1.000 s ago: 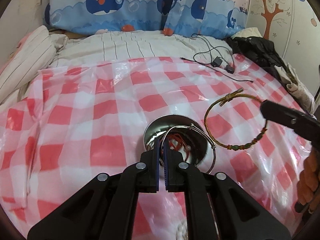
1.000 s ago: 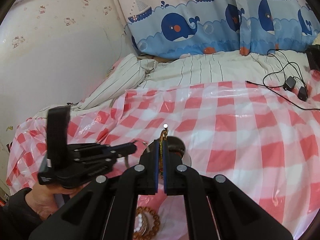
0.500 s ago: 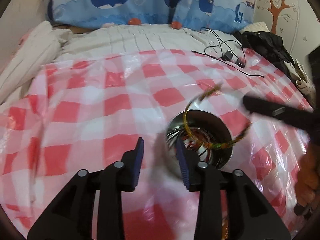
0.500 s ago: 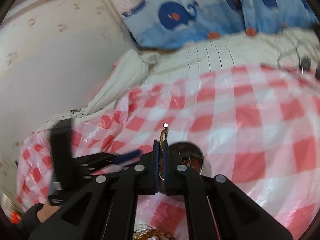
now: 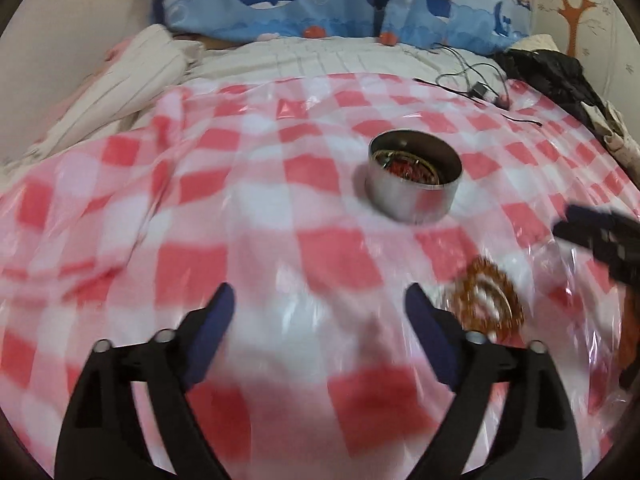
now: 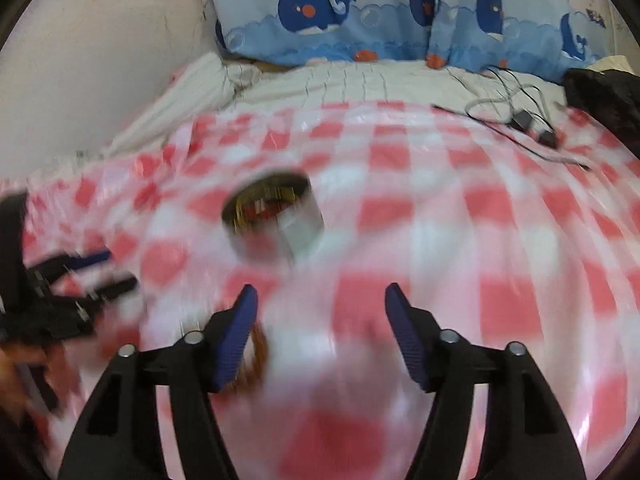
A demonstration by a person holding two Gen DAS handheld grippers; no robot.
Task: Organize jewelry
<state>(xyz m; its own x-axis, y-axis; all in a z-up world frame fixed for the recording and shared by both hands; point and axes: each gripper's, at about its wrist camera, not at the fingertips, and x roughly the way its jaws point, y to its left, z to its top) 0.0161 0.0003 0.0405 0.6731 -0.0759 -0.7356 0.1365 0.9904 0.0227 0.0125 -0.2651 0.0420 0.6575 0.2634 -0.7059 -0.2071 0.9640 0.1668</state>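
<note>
A round metal tin (image 5: pixel 414 178) stands on the red-and-white checked plastic sheet (image 5: pixel 240 208) and holds red and gold jewelry; it also shows blurred in the right wrist view (image 6: pixel 276 220). My left gripper (image 5: pixel 320 312) is open and empty, back from the tin. A brown beaded bracelet (image 5: pixel 486 300) lies on the sheet by its right finger. My right gripper (image 6: pixel 322 306) is open and empty; the beaded bracelet (image 6: pixel 258 354) shows behind its left finger. The right gripper shows at the right edge of the left wrist view (image 5: pixel 600 236); the left gripper shows at the left edge of the right wrist view (image 6: pixel 68 280).
A striped bedsheet (image 5: pixel 320 60) and whale-print curtain (image 5: pixel 340 4) lie beyond the checked sheet. A black cable with a charger (image 5: pixel 476 88) lies at the far right, next to dark clothing (image 5: pixel 552 76). A bunched striped quilt (image 5: pixel 120 80) sits at the left.
Both grippers have opened and pulled back from the tin. The woven bracelet held by the right gripper and the jewelry in the left gripper are now in the tin.
</note>
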